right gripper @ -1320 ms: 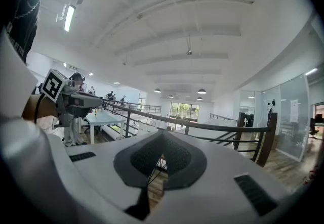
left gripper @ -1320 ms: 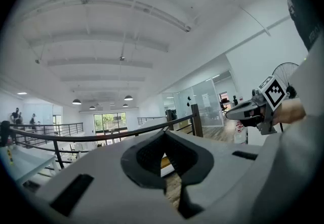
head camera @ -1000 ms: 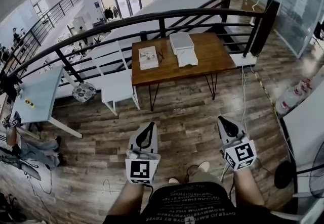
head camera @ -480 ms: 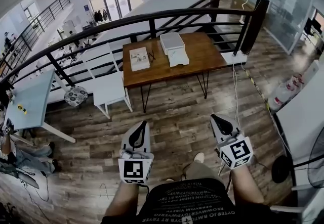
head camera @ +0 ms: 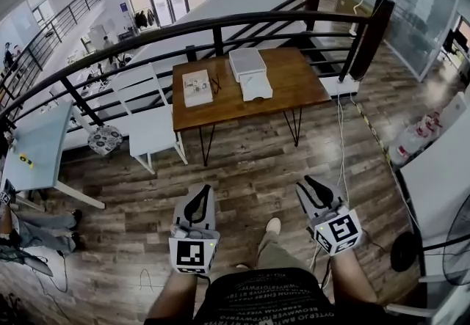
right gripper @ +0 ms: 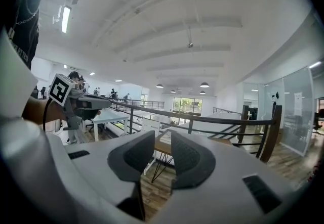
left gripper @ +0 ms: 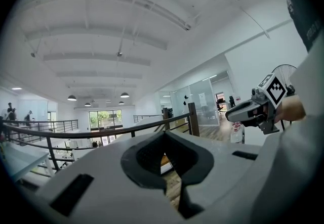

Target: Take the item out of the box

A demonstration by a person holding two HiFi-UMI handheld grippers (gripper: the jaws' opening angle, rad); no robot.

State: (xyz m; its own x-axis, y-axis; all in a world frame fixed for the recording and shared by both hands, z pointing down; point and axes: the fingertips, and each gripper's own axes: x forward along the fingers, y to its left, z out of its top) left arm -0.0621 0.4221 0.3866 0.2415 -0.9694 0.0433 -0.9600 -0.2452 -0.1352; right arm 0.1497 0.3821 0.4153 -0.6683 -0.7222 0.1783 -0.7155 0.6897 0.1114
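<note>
Head view: both tools are being held out low over a plank floor (head camera: 250, 169), well short of the wooden surface (head camera: 294, 89) that is standing against a black railing (head camera: 220, 22). The left tool (head camera: 203, 189) is being kept closed. In the left gripper view its pads are meeting at the tips, with only the hollow of their own shape showing behind them, and nothing is being gripped. The right tool (head camera: 307, 183) is being carried with its jaws apart. They have just been opening, and in the right gripper view only floor and the surface's legs are being seen through the gap (nothing is lying between them). The white box (head camera: 247, 63) is resting on the surface, near its middle and toward the railing side, well apart from both tools; whatever is lying inside cannot be made out. Just to its left a flat pale packet (head camera: 197, 87) is lying, with a small dark object (head camera: 216, 84) between the two. A white chair (head camera: 150, 122) is standing at the surface's left end.
</note>
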